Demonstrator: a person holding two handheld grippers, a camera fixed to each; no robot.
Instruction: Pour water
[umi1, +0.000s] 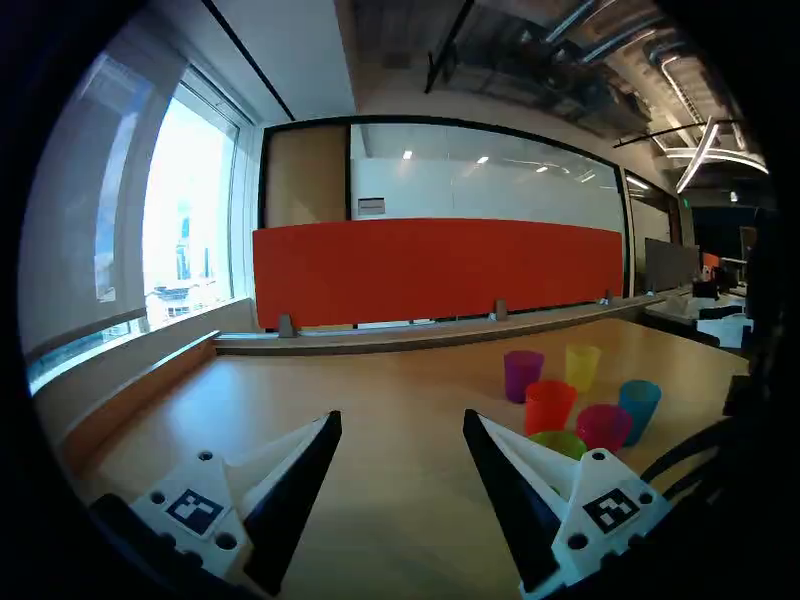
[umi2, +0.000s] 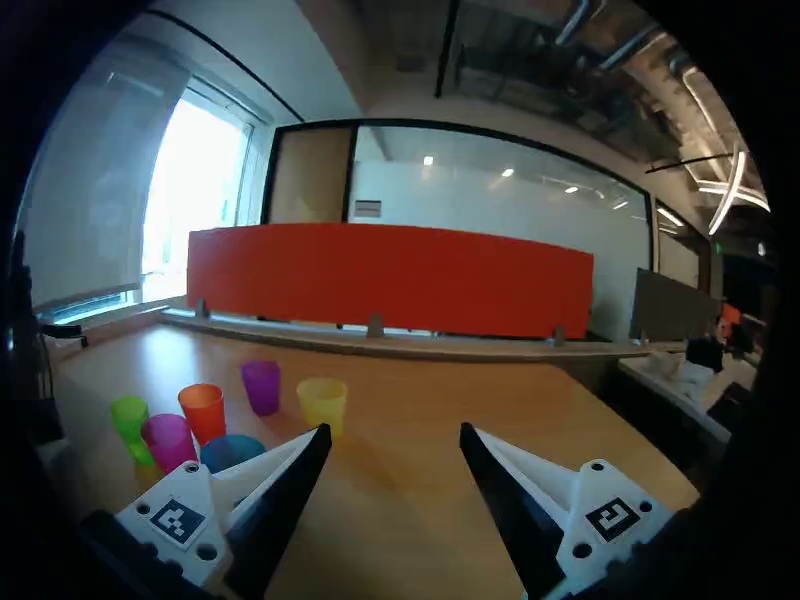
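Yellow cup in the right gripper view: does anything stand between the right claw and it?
Nothing visible does. The yellow cup stands ahead of the open right claw, with only bare table between.

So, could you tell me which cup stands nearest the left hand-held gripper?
The green cup, partly hidden behind a finger of the left hand-held gripper; the pink cup, orange cup, blue cup, purple cup and yellow cup stand farther back.

Translucent glossy plastic cups (umi1: 550, 405); table (umi1: 400, 400) smooth wood-look w/ soft sheen; orange divider (umi1: 430, 270) matt
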